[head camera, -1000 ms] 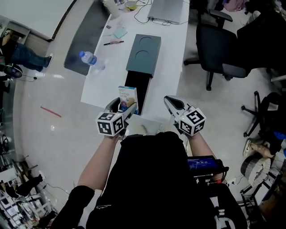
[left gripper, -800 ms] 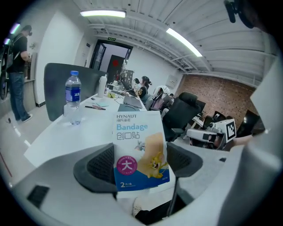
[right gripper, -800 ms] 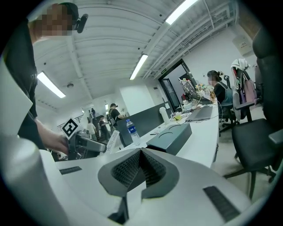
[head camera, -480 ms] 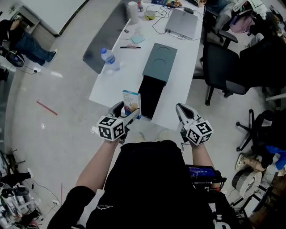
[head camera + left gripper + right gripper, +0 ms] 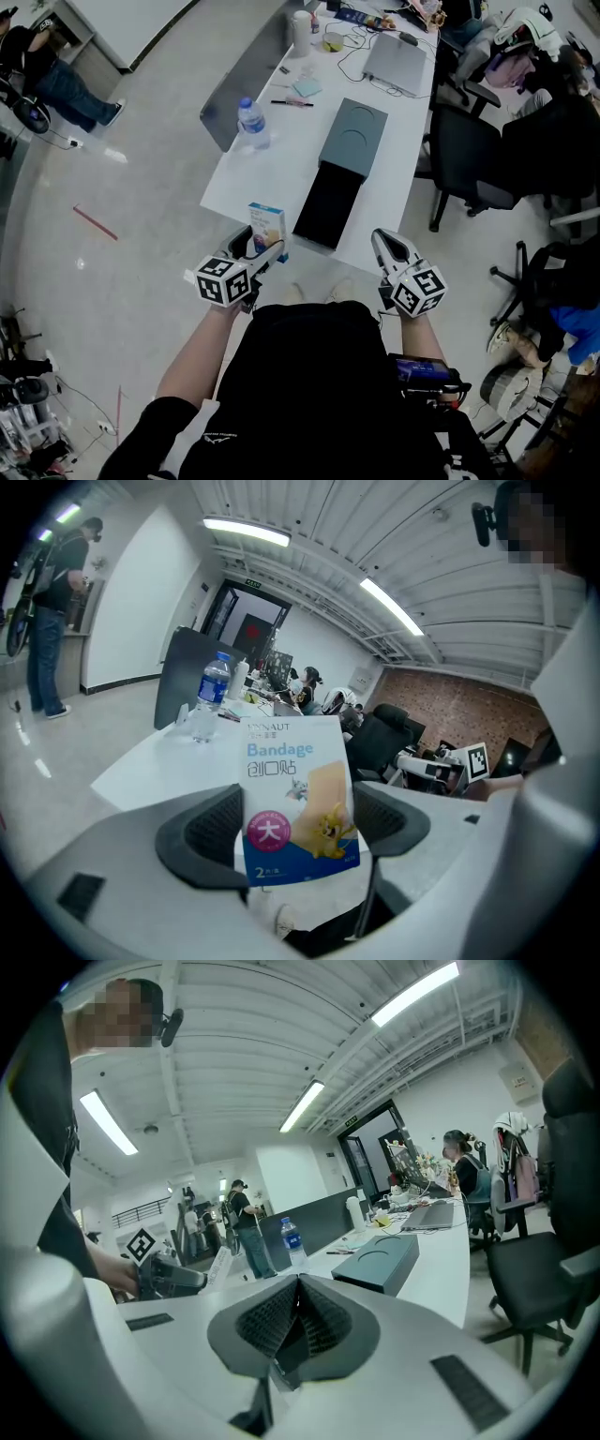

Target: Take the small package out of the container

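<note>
Between left tongs (image 5: 298, 832): flat rectangular printed package (image 5: 298, 789).

White-blue bandage package (image 5: 267, 228) upright, left of open dark container (image 5: 353, 141), outside it.

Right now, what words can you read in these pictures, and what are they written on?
"Bandage": on the small package held in the left gripper.
"创口贴": same package, just below.
"大": in its pink circle.
"2": near its bottom edge; the print beside it is too small.
Brand line on top: too blurred to read.
Label on the water bottle: too small to read.
</note>
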Demonstrator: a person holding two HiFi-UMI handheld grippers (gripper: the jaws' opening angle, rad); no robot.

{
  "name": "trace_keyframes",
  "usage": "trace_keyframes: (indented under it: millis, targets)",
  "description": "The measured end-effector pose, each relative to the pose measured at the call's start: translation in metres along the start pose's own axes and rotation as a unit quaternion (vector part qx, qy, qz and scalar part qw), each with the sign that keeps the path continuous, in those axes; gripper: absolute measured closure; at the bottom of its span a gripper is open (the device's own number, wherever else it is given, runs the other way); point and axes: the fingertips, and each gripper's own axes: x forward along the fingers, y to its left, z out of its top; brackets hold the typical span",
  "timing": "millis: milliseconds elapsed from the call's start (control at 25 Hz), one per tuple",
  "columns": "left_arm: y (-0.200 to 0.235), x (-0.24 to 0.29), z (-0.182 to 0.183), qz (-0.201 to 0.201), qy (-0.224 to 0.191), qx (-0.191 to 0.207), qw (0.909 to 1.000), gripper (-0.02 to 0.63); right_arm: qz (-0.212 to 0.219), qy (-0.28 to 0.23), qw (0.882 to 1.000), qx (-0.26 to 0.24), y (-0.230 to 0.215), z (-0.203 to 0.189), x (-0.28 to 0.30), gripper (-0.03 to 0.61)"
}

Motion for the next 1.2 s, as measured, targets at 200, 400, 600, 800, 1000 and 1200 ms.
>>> trace_keyframes:
  millis: [200,400,600,800,1000,1200]
  targets:
    - [0.01,-0.024,-0.005,0.003,-0.007,-0.001,1.0,0.239,-0.002,-0.006,1.0,-0.004,0.02,-0.002,-0.001,0.552]
    - [0.018,-0.045,-0.01,0.003,-0.015,-0.004,0.9999,0.239,-0.006,-0.012,1.0,-0.007,0.04,-0.007,-0.006,0.552]
    - [0.021,-0.063,-0.013,-0.003,-0.019,0.0,0.9998,0.239,-0.018,-0.023,1.0,-0.011,0.054,-0.007,-0.016,0.554]
    - [0.026,-0.069,-0.019,-0.009,-0.02,0.001,0.9998,0.239,-0.028,-0.028,0.999,-0.016,0.061,-0.011,-0.023,0.552]
    - [0.027,-0.072,-0.024,-0.015,-0.021,0.001,0.9997,0.239,-0.039,-0.029,0.999,-0.02,0.061,-0.013,-0.033,0.554]
    - [0.021,-0.072,-0.023,-0.021,-0.023,0.003,0.9995,0.239,-0.045,-0.032,0.998,-0.025,0.062,-0.01,-0.04,0.552]
